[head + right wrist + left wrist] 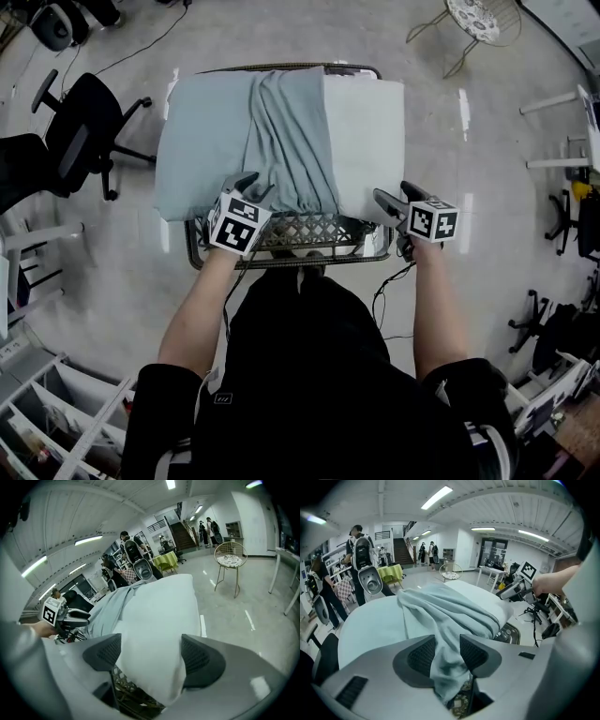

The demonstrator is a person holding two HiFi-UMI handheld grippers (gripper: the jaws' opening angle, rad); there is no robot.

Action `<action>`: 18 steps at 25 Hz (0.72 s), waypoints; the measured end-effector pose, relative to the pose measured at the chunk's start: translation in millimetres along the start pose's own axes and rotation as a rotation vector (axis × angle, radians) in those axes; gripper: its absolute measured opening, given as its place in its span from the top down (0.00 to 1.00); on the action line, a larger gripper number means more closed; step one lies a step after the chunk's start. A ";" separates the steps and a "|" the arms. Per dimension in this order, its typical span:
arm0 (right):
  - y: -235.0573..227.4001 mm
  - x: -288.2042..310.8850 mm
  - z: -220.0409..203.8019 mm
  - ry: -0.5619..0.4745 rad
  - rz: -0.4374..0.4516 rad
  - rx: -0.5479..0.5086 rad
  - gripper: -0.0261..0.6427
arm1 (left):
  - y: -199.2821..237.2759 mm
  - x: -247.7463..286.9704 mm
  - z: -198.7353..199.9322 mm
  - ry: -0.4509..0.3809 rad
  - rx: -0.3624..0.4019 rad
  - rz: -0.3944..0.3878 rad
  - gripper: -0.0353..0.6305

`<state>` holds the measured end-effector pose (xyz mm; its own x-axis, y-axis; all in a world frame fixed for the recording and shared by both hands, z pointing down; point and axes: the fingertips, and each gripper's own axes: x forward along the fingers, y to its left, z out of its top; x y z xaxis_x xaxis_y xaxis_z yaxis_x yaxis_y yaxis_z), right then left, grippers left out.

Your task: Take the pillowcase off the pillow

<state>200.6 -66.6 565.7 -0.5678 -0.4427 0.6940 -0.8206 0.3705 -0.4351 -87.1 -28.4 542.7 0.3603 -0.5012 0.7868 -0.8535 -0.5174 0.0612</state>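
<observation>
Pale blue-grey cloth is covering the left part of the head view: the soft blue-grey fabric pillowcase (202,141) is lying partly pulled back, and its loose end is bunching into long folds across the middle. The white rectangular pillow (367,141) is showing bare to the right of those folds. Both are resting on a dark metal lattice-topped cart (319,230). The left gripper (251,187) is sitting at the near end of the folds, while the right gripper (392,199) is sitting at the pillow's near right corner. A black wheeled office chair (84,122) is standing well to the left on the grey floor.

In the left gripper view, the left gripper (447,653) is pinching a gathered strip of the pillowcase (440,611). Its jaws are standing nearly together, with cloth filling the narrow gap and hanging below the pads onto the cart's lattice (461,704). The bare pillow (485,597) is lying beyond, with the right gripper (513,590) at its far edge.

In the right gripper view, the right gripper (150,656) is holding the pillow (159,620) by its corner. Its jaws are standing wide, with the white corner filling the space between both pads. The pillowcase (108,609) is lying to the left, near the left gripper (70,616).
</observation>
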 end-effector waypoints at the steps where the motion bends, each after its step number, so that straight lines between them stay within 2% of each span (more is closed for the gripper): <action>1: -1.1 -2.2 -6.5 0.000 -0.008 -0.011 0.35 | -8.0 -0.4 -6.2 0.006 -0.001 0.007 0.69; 5: -4.4 -9.2 -43.5 0.026 0.008 -0.033 0.29 | -30.6 -1.9 -37.7 0.050 -0.037 0.075 0.66; 7: -5.3 -6.3 -61.8 0.045 0.019 -0.060 0.27 | -32.2 0.9 -58.3 0.077 -0.073 0.139 0.59; 10: -8.0 11.4 -80.5 0.098 -0.030 -0.181 0.27 | -27.8 12.1 -82.6 0.092 -0.150 0.215 0.56; 13: -6.0 33.1 -88.9 0.144 -0.101 -0.315 0.27 | -22.6 26.2 -83.6 0.083 -0.185 0.272 0.55; 16: -4.9 38.2 -81.3 0.103 -0.117 -0.308 0.41 | -11.6 31.6 -82.3 0.085 -0.193 0.318 0.57; 18: -5.6 34.9 -77.5 0.082 -0.108 -0.300 0.48 | -7.0 29.7 -84.9 0.090 -0.181 0.326 0.71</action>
<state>190.4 -20.9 636.8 -0.4616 -0.4294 0.7762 -0.8133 0.5544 -0.1769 -102.3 19.3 617.8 0.0312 -0.5523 0.8331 -0.9735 -0.2055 -0.0998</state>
